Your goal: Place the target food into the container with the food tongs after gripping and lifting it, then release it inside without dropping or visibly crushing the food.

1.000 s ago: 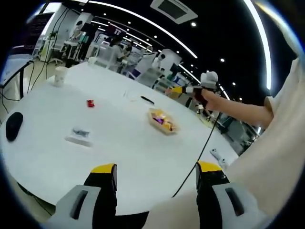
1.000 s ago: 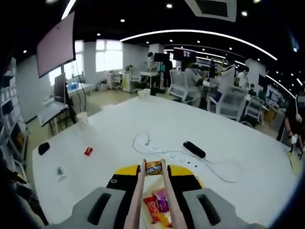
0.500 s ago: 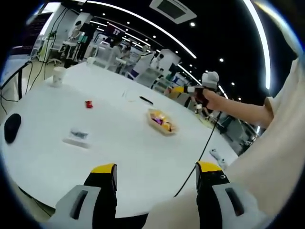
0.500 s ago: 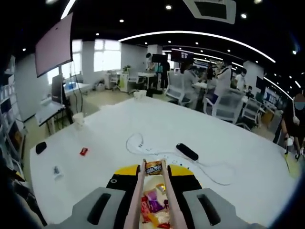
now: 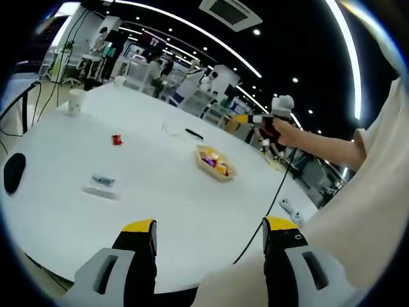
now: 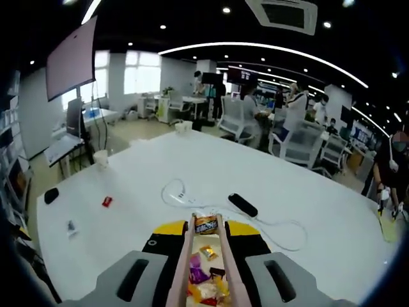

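The surface (image 5: 160, 192) is viewed from its near edge in the left gripper view; it is overlooked from above the container (image 6: 208, 291), which both views share.

My two fisheye views: ceiling light strips (image 6: 268, 48) and windows (image 6: 137, 73) light the room brightly; the white table (image 5: 160, 192) glares with faint shadows. Straight lines bow toward each rim, where detail blurs.
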